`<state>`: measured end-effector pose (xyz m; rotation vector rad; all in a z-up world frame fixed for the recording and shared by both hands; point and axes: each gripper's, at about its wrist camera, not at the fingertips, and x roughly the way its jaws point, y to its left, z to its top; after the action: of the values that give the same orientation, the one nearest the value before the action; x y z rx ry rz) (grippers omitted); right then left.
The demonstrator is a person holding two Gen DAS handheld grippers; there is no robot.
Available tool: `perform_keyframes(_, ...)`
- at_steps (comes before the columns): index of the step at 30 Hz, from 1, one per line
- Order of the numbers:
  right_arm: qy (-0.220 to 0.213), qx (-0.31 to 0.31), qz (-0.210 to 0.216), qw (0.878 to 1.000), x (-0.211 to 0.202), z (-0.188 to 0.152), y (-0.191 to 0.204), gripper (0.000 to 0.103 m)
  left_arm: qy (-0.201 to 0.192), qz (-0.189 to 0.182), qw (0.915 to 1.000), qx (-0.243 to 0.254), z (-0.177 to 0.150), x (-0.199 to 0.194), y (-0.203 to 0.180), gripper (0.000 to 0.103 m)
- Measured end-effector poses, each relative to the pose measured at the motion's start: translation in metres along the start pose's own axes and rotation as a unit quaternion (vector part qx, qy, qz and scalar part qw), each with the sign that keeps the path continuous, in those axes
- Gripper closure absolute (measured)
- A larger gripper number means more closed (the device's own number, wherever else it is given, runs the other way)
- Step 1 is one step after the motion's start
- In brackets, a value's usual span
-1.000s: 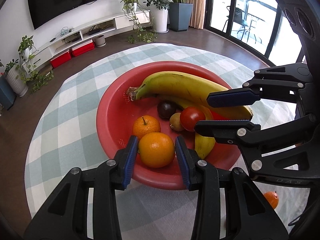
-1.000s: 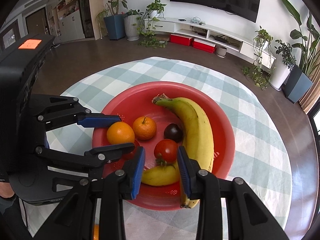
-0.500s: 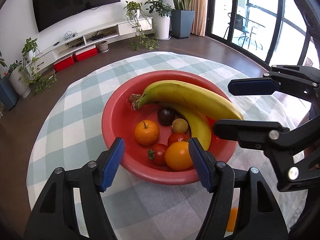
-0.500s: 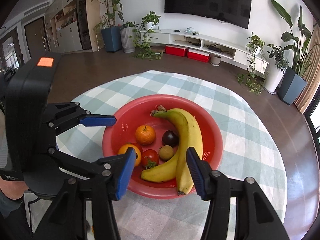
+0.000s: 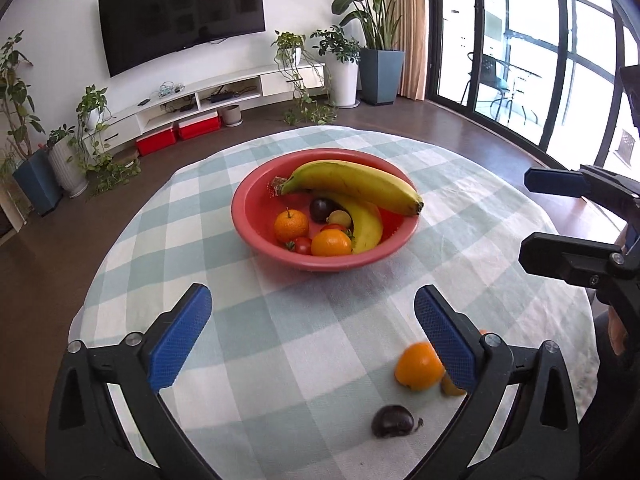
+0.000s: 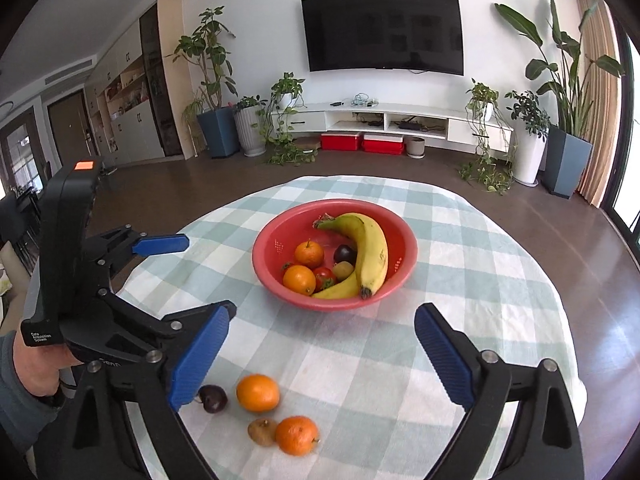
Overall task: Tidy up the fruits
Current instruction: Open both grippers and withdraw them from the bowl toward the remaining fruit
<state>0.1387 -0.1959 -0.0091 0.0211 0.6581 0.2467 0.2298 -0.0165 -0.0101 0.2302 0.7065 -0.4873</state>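
Observation:
A red bowl (image 5: 250,208) on the checked tablecloth (image 5: 280,352) holds two bananas (image 5: 356,184), two oranges (image 5: 331,243), tomatoes, a dark plum and a small green fruit. My left gripper (image 5: 312,304) hangs back from the bowl's near rim, its jaws opening with nothing between them. My right gripper (image 6: 325,316) is likewise short of the bowl (image 6: 276,240), jaws opening and empty. Loose on the cloth near me lie an orange (image 6: 258,392), a tangerine (image 6: 297,435), a brown fruit (image 6: 262,431) and a dark plum (image 6: 214,398).
The round table's edge drops to a dark wood floor on all sides. A person's hand and grey sleeve (image 6: 28,376) hold the left gripper (image 6: 180,276) at the table's left. A TV unit and potted plants stand far behind.
Both grippers went from nearly shut around an orange and a tomato to wide open. Those fruits now lie in the bowl. Both hands drew back, bringing the loose fruit into view.

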Motion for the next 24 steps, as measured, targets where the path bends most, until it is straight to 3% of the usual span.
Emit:
perform_keyframes(8,0.019,0.064,0.005,0.998,-0.023,-0.059,-0.006,0.005,-0.013,-0.002,0.9998,-0.018,-0.055,-0.053,-0.028,0.0)
perform_keyframes(15,0.045,0.085,-0.001,0.995,-0.031,-0.1,0.001,0.005,0.023,0.003,0.9993,-0.028,-0.098,-0.062,-0.051,0.0)
perform_keyframes(20,0.053,0.088,0.002,0.995,-0.036,-0.11,0.005,0.005,0.074,-0.011,0.9963,-0.044,-0.115,-0.052,-0.062,0.0)
perform_keyframes(24,0.049,0.084,0.0,0.995,-0.042,-0.113,0.008,0.005,0.076,-0.014,0.9965,-0.032,-0.119,-0.05,-0.068,0.0)
